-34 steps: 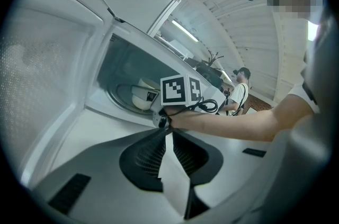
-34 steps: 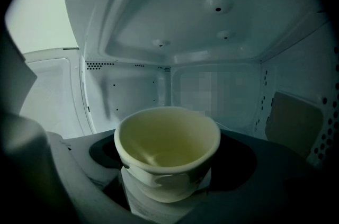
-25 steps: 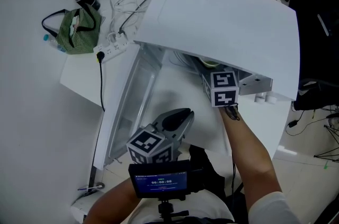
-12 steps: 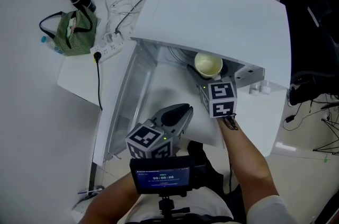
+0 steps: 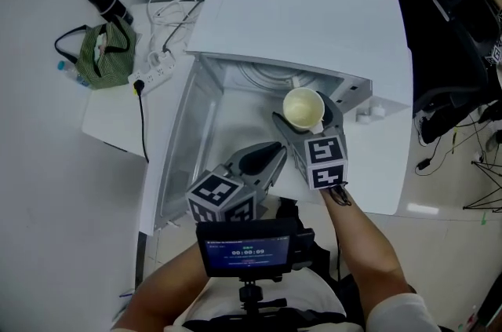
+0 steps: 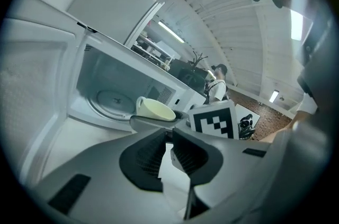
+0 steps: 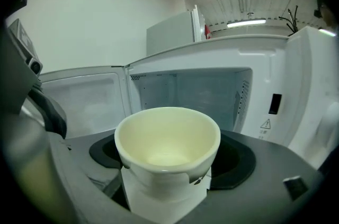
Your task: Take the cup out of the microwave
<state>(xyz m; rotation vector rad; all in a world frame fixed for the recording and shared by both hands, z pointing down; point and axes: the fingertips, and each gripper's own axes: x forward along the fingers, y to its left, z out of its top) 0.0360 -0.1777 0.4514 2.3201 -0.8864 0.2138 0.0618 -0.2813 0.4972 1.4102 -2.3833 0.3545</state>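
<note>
**Cup held outside the microwave**

Your right gripper, angled slightly downward, clasps the cup upright just outside the microwave's open front, toward its right edge. Your left gripper, jaws together and empty, hovers beside the open door.

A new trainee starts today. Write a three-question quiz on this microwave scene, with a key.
1. What holds the cup? A) left gripper B) right gripper C) nothing
2. True or false: the microwave door is closed.
3. Fill in: the left gripper holds ___.

Key: 1 B; 2 false; 3 nothing.
</note>
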